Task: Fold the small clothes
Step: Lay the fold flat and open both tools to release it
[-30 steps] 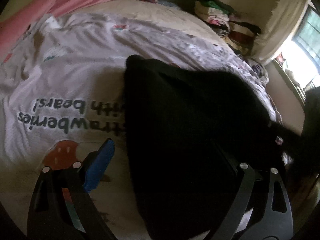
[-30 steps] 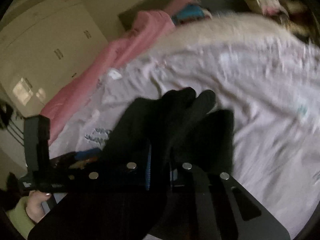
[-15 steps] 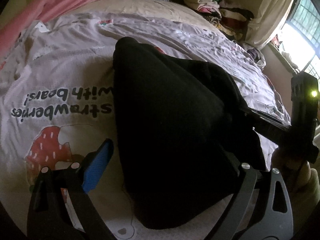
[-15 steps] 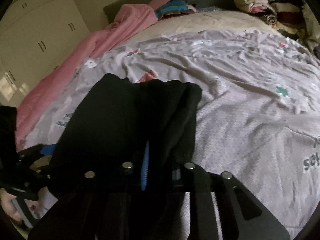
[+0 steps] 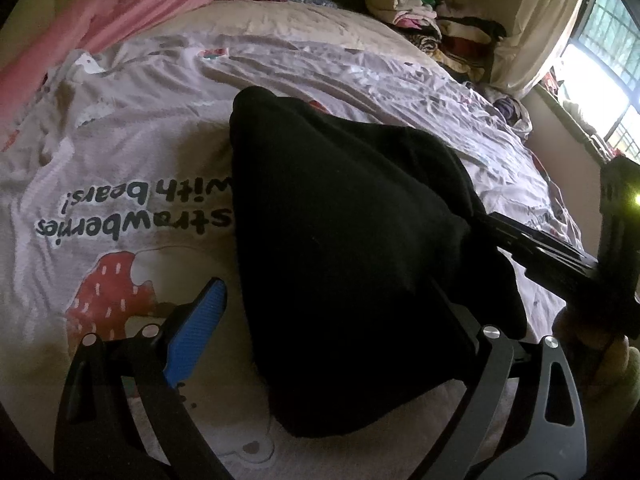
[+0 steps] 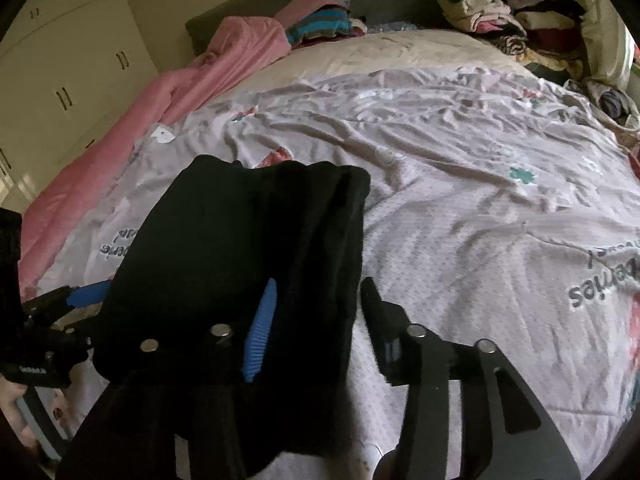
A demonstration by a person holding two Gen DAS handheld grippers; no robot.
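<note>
My right gripper (image 6: 316, 312) was opening, the black garment (image 6: 248, 248) between its jaws, unpressed. My left gripper (image 5: 332, 320) stood wide, holding nothing, garment draped across.

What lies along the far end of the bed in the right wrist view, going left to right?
White wardrobe doors → pink blanket → striped blue folded clothes → pile of folded clothes in the corner → pale curtain.
</note>
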